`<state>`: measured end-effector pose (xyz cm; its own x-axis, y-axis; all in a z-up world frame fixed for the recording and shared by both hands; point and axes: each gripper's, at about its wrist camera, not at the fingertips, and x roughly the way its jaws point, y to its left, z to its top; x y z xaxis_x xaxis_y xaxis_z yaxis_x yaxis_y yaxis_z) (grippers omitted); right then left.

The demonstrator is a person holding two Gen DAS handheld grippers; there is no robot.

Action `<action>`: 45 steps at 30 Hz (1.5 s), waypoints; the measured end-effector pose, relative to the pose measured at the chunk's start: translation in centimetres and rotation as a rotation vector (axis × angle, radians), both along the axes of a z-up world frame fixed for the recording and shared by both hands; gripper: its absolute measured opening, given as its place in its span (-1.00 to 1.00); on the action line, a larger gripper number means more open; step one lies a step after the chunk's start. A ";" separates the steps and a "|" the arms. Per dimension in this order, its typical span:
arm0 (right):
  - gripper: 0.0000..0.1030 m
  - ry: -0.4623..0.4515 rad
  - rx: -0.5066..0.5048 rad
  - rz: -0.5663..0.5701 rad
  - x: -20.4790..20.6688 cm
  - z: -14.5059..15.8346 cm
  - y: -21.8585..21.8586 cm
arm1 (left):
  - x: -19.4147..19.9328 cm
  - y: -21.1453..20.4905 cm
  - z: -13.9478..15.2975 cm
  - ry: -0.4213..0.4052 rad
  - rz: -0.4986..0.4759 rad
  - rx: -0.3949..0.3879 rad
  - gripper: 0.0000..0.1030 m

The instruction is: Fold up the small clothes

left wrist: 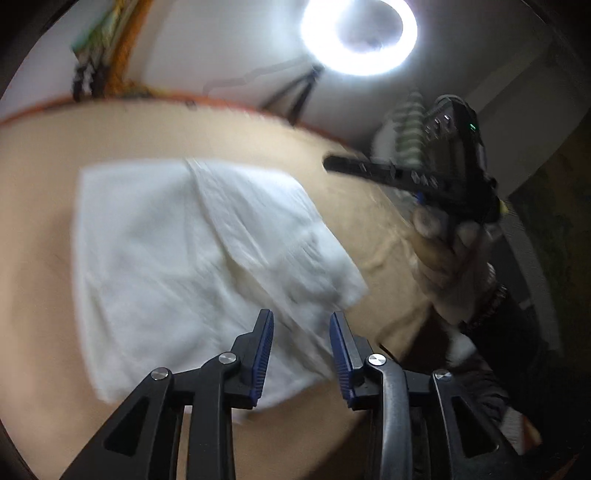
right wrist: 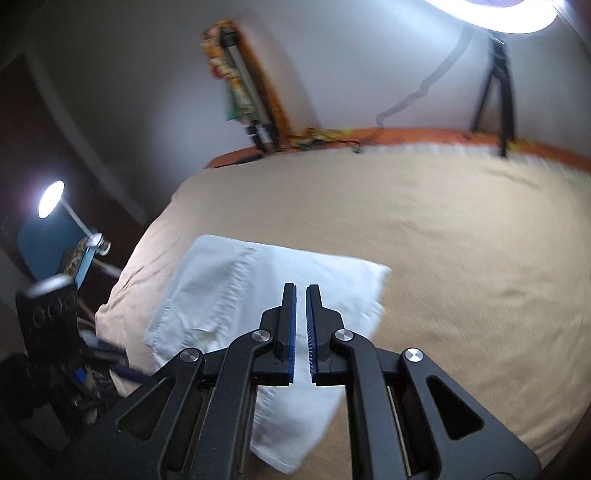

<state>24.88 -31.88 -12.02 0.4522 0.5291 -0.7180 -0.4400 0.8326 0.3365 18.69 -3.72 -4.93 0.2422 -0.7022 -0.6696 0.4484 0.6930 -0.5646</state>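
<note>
A white folded garment (left wrist: 192,258) lies on the beige bed sheet (left wrist: 37,240). My left gripper (left wrist: 301,321) is open and empty, above the garment's near right edge. In the right wrist view the same garment (right wrist: 229,295) lies near the bed's left edge. My right gripper (right wrist: 301,291) hovers over it with the jaws nearly together, a narrow gap between the blue pads, holding nothing. The right gripper's body and the hand holding it (left wrist: 443,184) show at the right of the left wrist view.
A ring light (left wrist: 360,35) on a tripod (right wrist: 496,92) stands at the far side of the bed. A desk lamp (right wrist: 51,199) and dark gear (right wrist: 48,314) stand beside the bed's left edge. An orange bed border (right wrist: 406,134) runs along the wall.
</note>
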 end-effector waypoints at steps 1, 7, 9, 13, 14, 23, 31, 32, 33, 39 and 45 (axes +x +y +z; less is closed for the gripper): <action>-0.88 0.002 -0.018 0.026 0.2 0.0 1.1 | 1.4 0.7 0.2 -0.014 0.038 0.017 -0.39; -0.88 0.039 -0.137 0.111 2.9 -2.7 6.6 | 8.6 2.6 -0.3 -0.093 0.152 0.103 -0.40; -0.88 0.053 -0.143 0.112 3.7 -3.6 7.1 | 10.3 2.0 -1.3 -0.091 0.172 0.123 -0.40; -0.88 0.080 -0.163 0.117 4.4 -5.5 7.5 | 12.6 2.4 -4.8 -0.053 0.198 0.187 -0.41; -0.88 0.087 -0.167 0.124 4.4 -6.0 7.5 | 12.8 2.5 -5.7 -0.038 0.198 0.199 -0.45; -0.89 0.098 -0.111 0.129 4.0 -6.4 6.5 | 13.4 3.6 -6.9 -0.048 0.203 0.194 -0.51; -0.88 0.124 -0.067 -0.038 4.2 -6.9 1.4 | 13.0 5.8 -7.0 -0.046 0.293 0.197 -0.47; -0.88 0.132 -0.070 -0.056 4.2 -7.2 0.9 | 13.0 5.9 -7.2 -0.042 0.293 0.206 -0.47; -0.88 0.134 -0.081 -0.066 4.1 -7.7 0.3 | 12.8 5.9 -7.4 -0.039 0.290 0.213 -0.46; -0.91 0.105 -0.177 -0.107 3.3 -8.0 -2.0 | 12.1 6.8 -7.8 -0.030 0.295 0.234 -0.36; -0.67 0.105 -0.145 -0.204 0.3 -4.5 -4.8 | 10.0 9.6 -5.3 -0.027 0.342 0.191 -0.22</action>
